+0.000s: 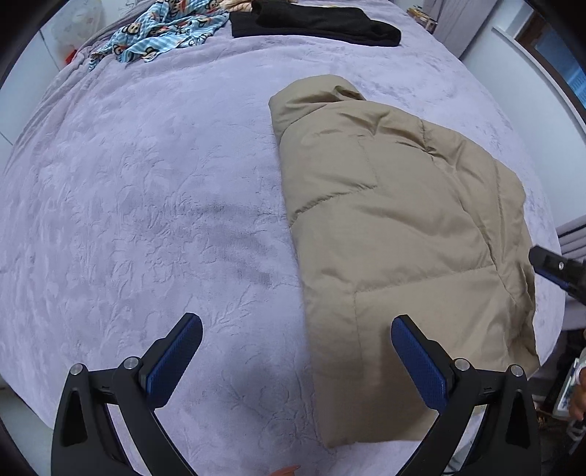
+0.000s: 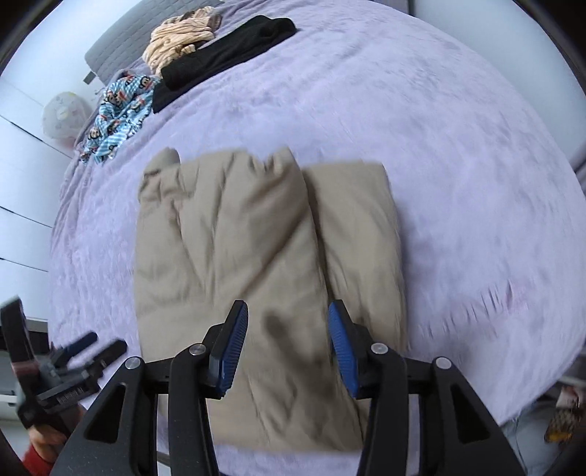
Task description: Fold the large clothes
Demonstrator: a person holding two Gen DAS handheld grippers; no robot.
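Jacket: tan quilted coat [image 1: 395,234] lying folded into a long bundle on the lavender bedspread [image 1: 146,205]; it fills the centre-right of the left wrist view and the centre of the right wrist view [image 2: 256,249], where a second folded panel sits along its right side.
Left gripper: [image 1: 296,351] at the bottom of its own view, jaws spread wide and holding nothing; one blue pad [image 1: 421,362] hangs over the coat's near corner, the other over bare bedspread. It also shows at the lower left of the right wrist view [image 2: 99,348], blurred.
Right gripper: [image 2: 287,344] at the bottom centre of its view, jaws apart with nothing between them, poised over the coat's near end; I cannot tell whether the pads touch the fabric. Its tip shows at the right edge of the left wrist view [image 1: 549,267].
Black garment: [image 1: 315,22] flat at the top of the left wrist view, well apart from the coat.
Monkey-print cloth: [image 1: 161,29] blue, crumpled at the upper left, just beside the black garment.
Striped cloth: [image 2: 179,40] beige, bunched at the top left of the right wrist view, touching the black garment.
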